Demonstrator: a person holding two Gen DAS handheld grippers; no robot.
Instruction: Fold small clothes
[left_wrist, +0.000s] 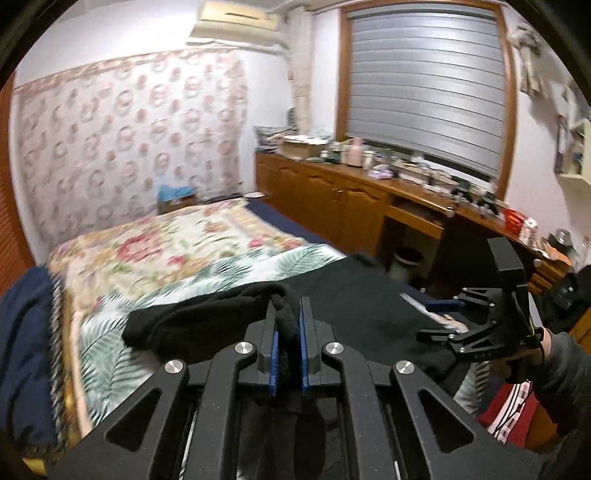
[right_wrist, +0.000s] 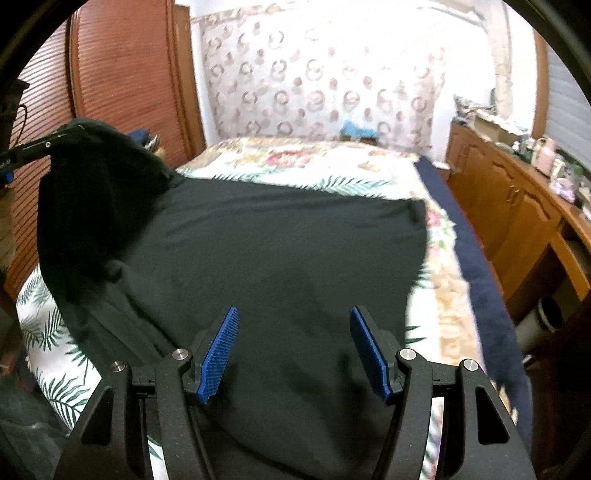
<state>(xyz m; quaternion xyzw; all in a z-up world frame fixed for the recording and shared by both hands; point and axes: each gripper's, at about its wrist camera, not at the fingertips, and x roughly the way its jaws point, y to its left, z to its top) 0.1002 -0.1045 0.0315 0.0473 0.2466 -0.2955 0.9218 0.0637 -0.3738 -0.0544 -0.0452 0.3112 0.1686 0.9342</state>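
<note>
Bed (right_wrist: 332, 162) runs away toward the patterned wall; bare floral cover beyond the garment and a strip along its right edge, where a navy border meets the gap before the wooden cabinets (right_wrist: 517, 206). Louvred doors close on the left.

Dark garment (right_wrist: 288, 258) lies spread flat on the near end of the bed, long axis across it, left corner lifted.

Left gripper (left_wrist: 287, 325): jaws clamped tight on that lifted corner. Right gripper (right_wrist: 293, 347): jaws wide apart above the near hem, holding nothing.
</note>
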